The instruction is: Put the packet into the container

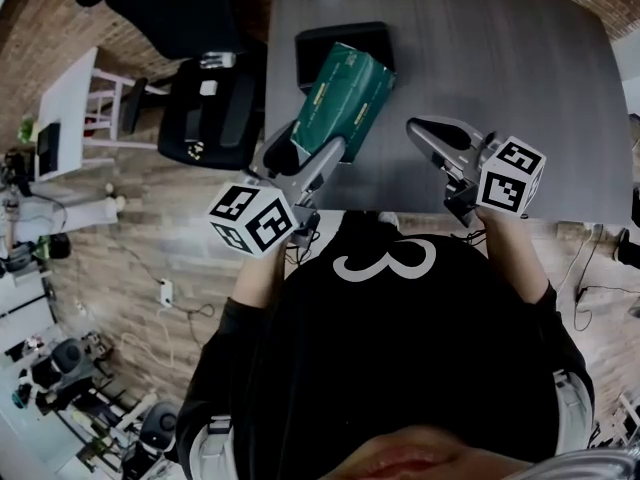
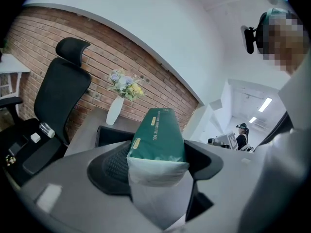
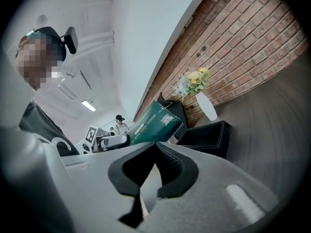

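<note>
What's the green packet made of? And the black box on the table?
The packet looks like thin, shiny plastic film. Its green skin glints, and its pale end crinkles where the left gripper pinches it. The box has straight, dull black walls, so it is probably stiff matte plastic or covered board. I can't tell which.

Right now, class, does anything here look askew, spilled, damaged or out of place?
Only the green plastic-wrapped packet: it is held tilted in the left tool near the black rectangular container, not yet inside. Nothing looks spilled or damaged.
</note>
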